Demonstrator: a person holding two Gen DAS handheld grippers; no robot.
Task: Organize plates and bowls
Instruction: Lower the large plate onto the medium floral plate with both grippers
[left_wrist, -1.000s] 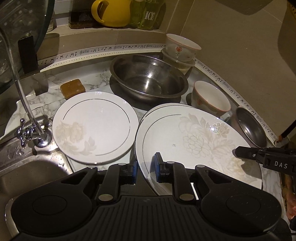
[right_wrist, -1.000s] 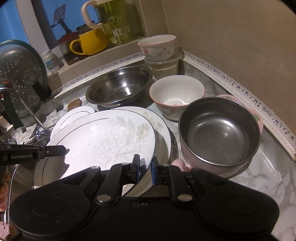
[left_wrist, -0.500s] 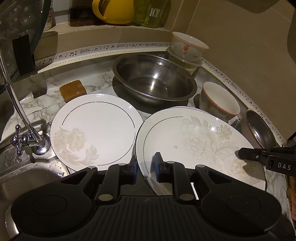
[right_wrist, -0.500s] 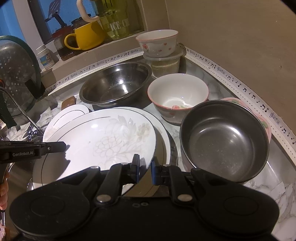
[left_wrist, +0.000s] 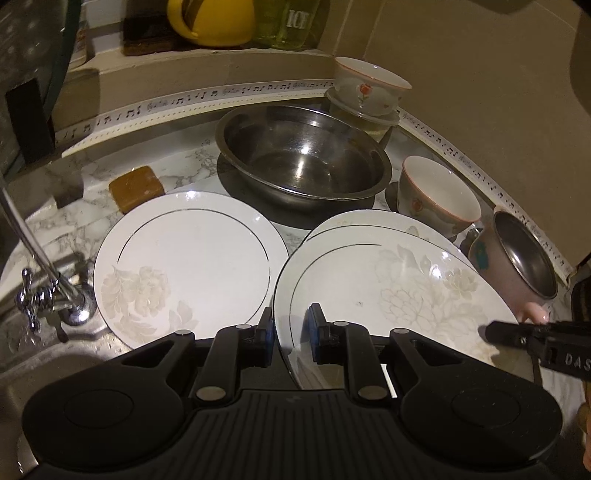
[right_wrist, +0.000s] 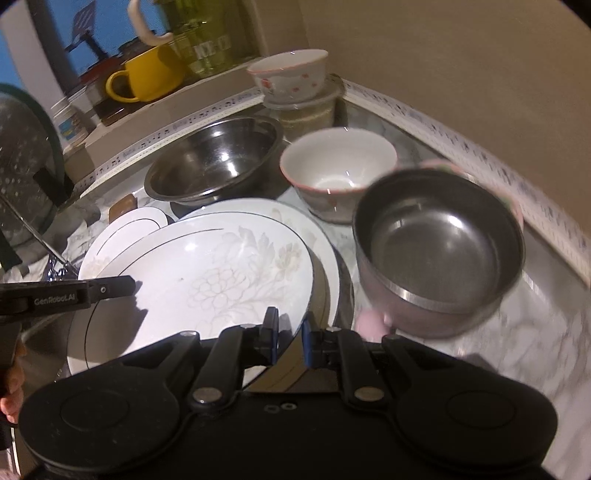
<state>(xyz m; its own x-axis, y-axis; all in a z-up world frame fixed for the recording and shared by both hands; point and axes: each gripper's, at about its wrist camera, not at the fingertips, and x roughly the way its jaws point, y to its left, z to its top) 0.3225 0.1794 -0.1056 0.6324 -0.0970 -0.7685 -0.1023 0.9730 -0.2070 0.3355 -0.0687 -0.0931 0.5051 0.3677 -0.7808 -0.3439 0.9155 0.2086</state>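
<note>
- The left gripper (left_wrist: 290, 334) was seen at lower centre of the left wrist view, its jaws narrowed onto the near left rim of a large floral plate (left_wrist: 399, 291); the rim was pinched between the blue pads.
- The right gripper (right_wrist: 289, 338) was seen at lower centre of the right wrist view, its jaws likewise clamped on the near right rim of the same floral plate (right_wrist: 207, 280).
- The plate was held tilted over a second plate (right_wrist: 328, 258), whose rim was exposed along the upper right edge of the held one.
- A smaller plate (left_wrist: 188, 266) was laid flat on the marble counter (left_wrist: 85, 214), left of centre in the left wrist view, just beside the held plate.
- A brown soap bar (left_wrist: 136, 187) was placed above that smaller plate.
- A wide steel basin (left_wrist: 303, 162) was set at upper centre, behind both plates.
- A white ceramic bowl (right_wrist: 338, 173) was located right of the basin, and a steel-lined pink bowl (right_wrist: 439, 247) at the right edge, its outline blurred.
- A further small bowl (right_wrist: 288, 77) was stacked on a lidded container in the upper corner.
- A tap (left_wrist: 44, 295) was visible at left.
</note>
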